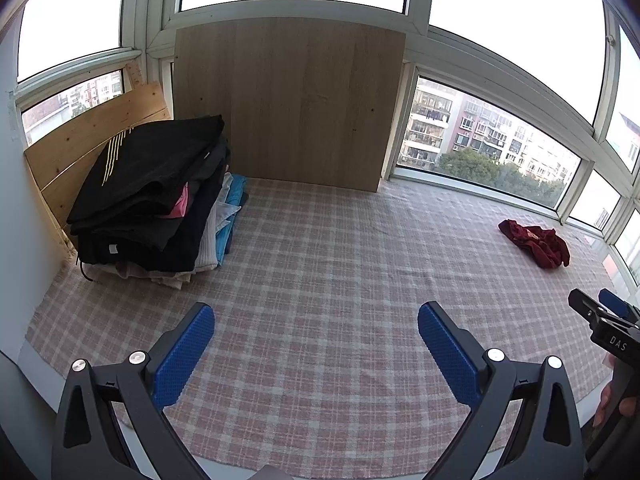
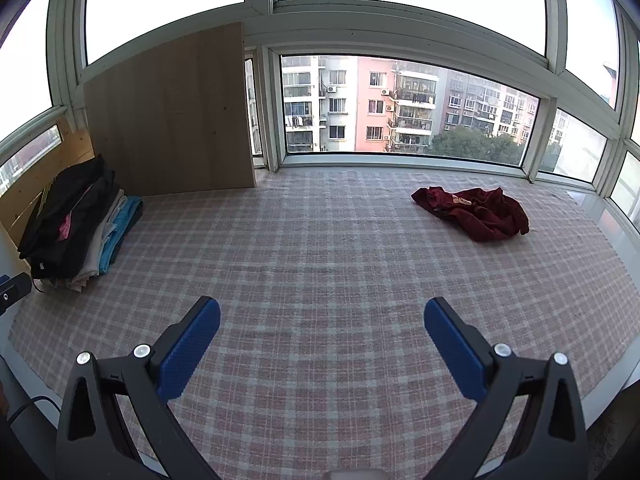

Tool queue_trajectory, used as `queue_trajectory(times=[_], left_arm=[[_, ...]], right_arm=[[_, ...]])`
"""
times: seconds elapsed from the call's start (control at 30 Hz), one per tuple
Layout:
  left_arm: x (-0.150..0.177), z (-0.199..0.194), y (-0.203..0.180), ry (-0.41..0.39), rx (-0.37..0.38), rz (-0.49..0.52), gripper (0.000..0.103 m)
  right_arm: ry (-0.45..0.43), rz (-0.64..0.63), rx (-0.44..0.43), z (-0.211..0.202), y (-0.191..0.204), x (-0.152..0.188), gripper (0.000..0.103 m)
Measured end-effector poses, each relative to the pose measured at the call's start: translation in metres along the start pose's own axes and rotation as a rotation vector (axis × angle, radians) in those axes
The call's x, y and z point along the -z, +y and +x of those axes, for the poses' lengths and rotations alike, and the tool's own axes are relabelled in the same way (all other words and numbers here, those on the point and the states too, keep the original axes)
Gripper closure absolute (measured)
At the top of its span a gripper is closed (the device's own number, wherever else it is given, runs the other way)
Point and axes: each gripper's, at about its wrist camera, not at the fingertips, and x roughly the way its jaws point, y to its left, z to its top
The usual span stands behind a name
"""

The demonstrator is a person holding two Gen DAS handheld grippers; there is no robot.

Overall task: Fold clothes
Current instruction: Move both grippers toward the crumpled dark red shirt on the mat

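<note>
Progress, judged from how things lie: most of the clothes look folded, one piece left.

Folded stack sits at the far left of the plaid-covered counter, up against the pale wood planks and just beside the upright brown board. Top item is black w/ yellow stripes; under it more dark pieces, a bit of pink, then white, beige and blue layers showing at the side. Edges roughly squared, though the stack leans a little and lower layers stick out toward the counter's middle. Right wrist view shows the same stack at its left edge.

Red garment lies crumpled at the far right, near the window, well apart from the stack. Bunched, not flat, no fold lines visible, so by the look of it this one is yet to be folded. Same piece in the left view.

Middle of the counter carries nothing but the plaid cloth, i.e. room to spread a garment.

Left gripper: jaws wide apart, nothing between them, hovering over the near centre. Right gripper: jaws also wide apart, nothing held, pointed across the counter w/ the red garment ahead and to the right.

Est. remaining: the red garment needs spreading, folding, then a place w/ the stack. No other loose clothes in either view.
</note>
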Motion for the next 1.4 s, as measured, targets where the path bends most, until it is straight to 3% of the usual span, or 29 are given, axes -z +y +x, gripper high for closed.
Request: queue_trajectory(times=[0.9,1.4], left_arm=[[-0.012,0.005,-0.028,0.017,0.018,0.068,0.001],[-0.015,0.015,-0.066,0.031,0.087,0.145,0.001]], right_arm=[[0.011,0.027,0.003,0.011,-0.013,-0.004,0.0],[0.011,0.077,0.065,0.008,-0.043,-0.001,0.0]])
